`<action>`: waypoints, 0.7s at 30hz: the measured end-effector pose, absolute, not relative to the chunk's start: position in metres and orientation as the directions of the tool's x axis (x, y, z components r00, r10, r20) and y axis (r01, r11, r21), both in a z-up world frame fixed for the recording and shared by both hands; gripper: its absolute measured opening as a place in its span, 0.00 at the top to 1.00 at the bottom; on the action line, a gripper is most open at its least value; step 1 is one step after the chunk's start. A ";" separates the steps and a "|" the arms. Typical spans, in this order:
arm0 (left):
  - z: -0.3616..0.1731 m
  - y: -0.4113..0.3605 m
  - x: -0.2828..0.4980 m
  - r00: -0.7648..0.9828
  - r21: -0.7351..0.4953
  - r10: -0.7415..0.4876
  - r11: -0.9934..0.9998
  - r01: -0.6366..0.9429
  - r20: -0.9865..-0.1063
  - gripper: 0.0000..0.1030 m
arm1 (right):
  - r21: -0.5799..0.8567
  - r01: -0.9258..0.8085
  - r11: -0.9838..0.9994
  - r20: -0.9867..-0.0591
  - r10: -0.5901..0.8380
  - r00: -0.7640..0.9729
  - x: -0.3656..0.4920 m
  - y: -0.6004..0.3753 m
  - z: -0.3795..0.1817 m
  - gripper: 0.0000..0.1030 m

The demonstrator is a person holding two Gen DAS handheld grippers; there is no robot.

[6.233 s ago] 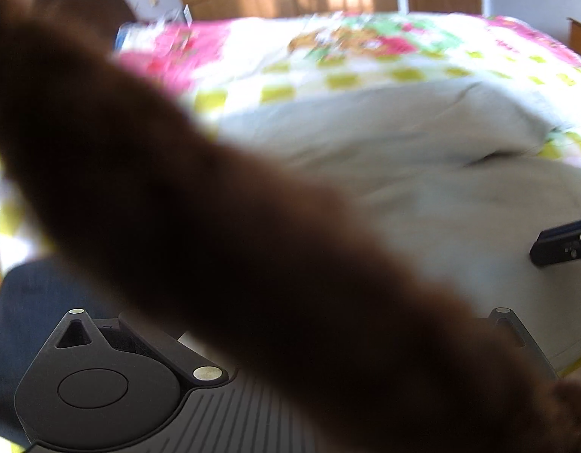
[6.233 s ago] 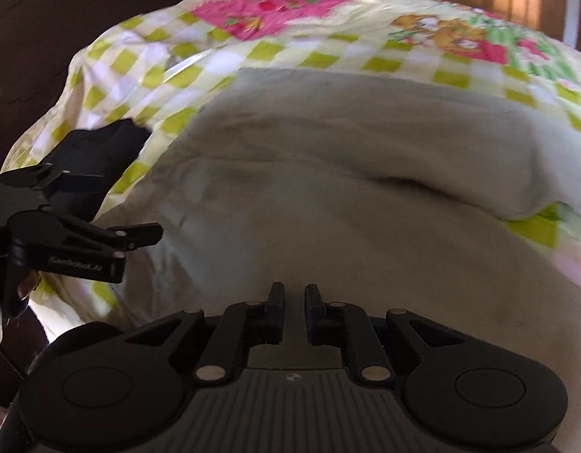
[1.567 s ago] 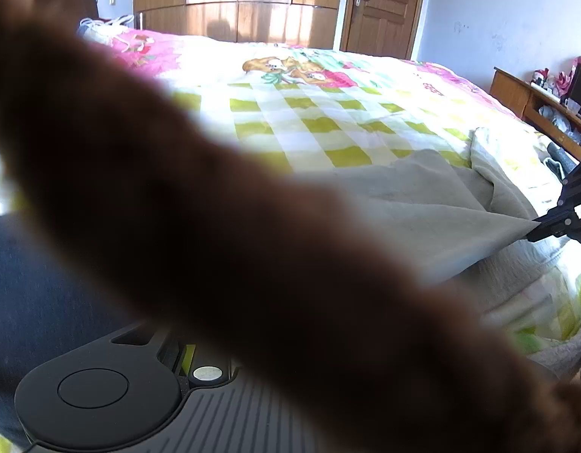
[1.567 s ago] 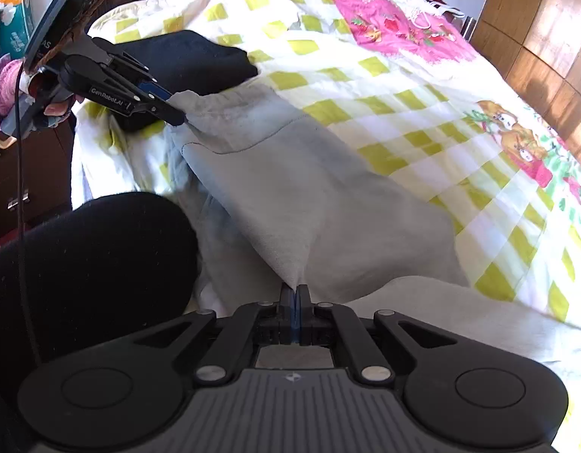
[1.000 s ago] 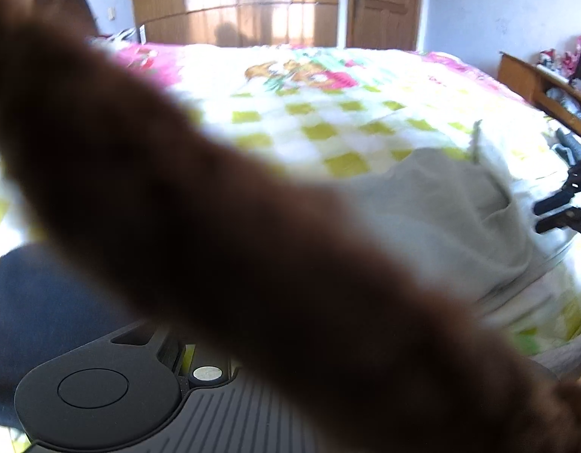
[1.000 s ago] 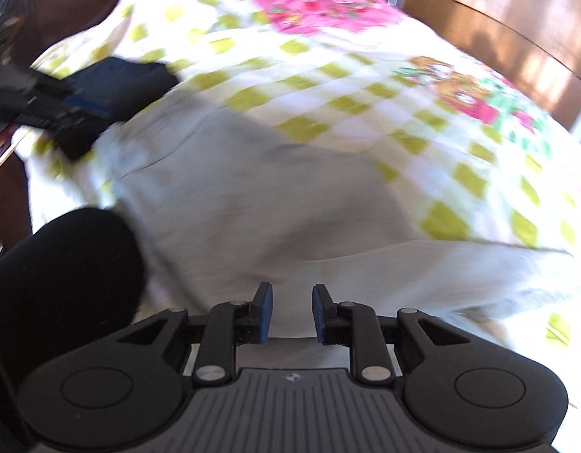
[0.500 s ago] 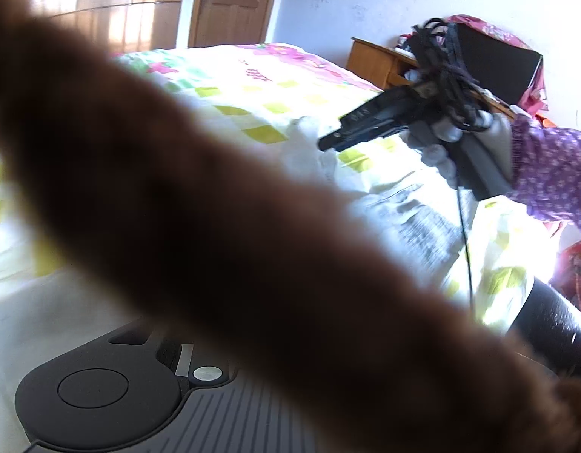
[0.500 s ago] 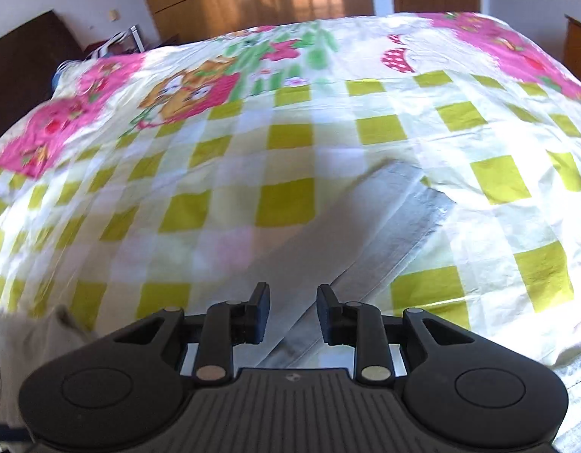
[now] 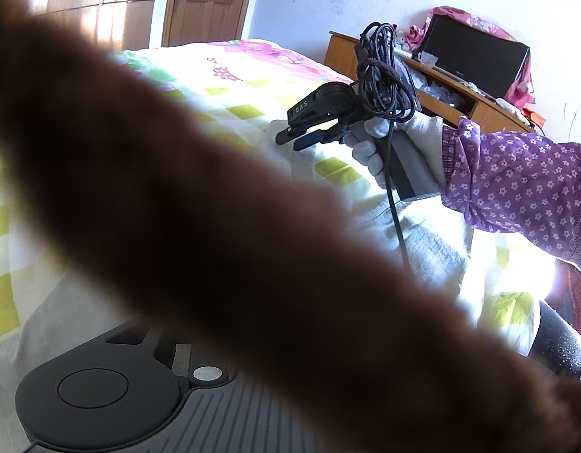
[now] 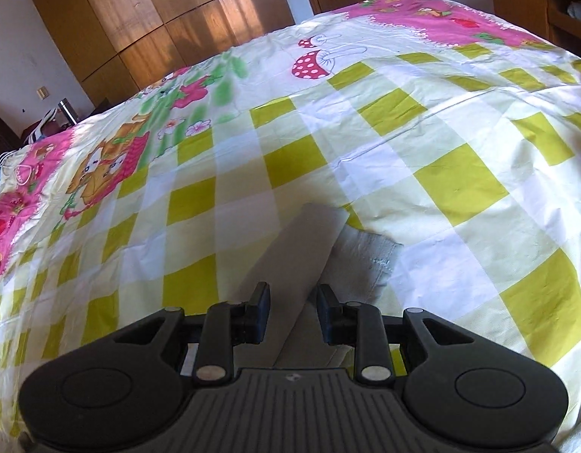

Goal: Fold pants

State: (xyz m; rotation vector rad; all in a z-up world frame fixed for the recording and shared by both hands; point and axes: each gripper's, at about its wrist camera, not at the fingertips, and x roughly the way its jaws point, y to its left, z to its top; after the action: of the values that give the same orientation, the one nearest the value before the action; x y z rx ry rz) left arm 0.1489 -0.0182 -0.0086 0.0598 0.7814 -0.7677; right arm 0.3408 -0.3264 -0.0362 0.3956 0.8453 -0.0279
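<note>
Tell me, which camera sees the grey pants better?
The right wrist view: the pants lie unobstructed on the checked bedspread. In the left wrist view a brown blur hides most of them.

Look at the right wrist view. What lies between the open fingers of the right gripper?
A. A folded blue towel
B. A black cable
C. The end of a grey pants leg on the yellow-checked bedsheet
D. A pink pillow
C: the grey pants leg runs up between the right gripper fingers, which stand apart, across the yellow-checked bedsheet.
</note>
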 end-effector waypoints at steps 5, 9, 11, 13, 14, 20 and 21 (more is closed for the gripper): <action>-0.013 -0.024 0.154 0.452 -0.232 -0.599 0.736 0.636 -0.661 0.62 | 0.374 0.174 0.911 -0.728 0.171 0.664 0.353 -0.327 -0.044 0.60; -0.012 -0.029 0.157 0.467 -0.212 -0.576 0.752 0.624 -0.671 0.62 | 0.413 0.165 0.896 -0.704 0.199 0.682 0.351 -0.329 -0.031 0.81; -0.008 -0.030 0.157 0.478 -0.202 -0.564 0.762 0.615 -0.674 0.62 | 0.438 0.139 0.888 -0.663 0.215 0.717 0.337 -0.336 -0.008 0.81; 0.000 -0.030 0.155 0.496 -0.184 -0.557 0.768 0.614 -0.666 0.61 | 0.483 0.111 0.869 -0.605 0.239 0.759 0.316 -0.350 0.022 0.81; 0.005 -0.030 0.153 0.508 -0.175 -0.555 0.769 0.614 -0.658 0.59 | 0.503 0.098 0.859 -0.573 0.246 0.782 0.301 -0.359 0.038 0.81; 0.029 -0.050 0.128 0.552 -0.127 -0.588 0.743 0.657 -0.591 0.43 | 0.560 0.104 0.822 -0.444 0.191 0.876 0.183 -0.424 0.101 0.81; 0.029 -0.055 0.123 0.546 -0.121 -0.597 0.732 0.670 -0.588 0.39 | 0.560 0.125 0.819 -0.445 0.171 0.879 0.163 -0.433 0.101 0.81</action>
State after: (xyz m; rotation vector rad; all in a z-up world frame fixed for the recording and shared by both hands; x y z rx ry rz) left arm 0.1228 -0.0555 0.0290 0.1226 0.6488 -0.7531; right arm 0.1635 -0.4329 0.1008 0.6177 0.5045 0.0258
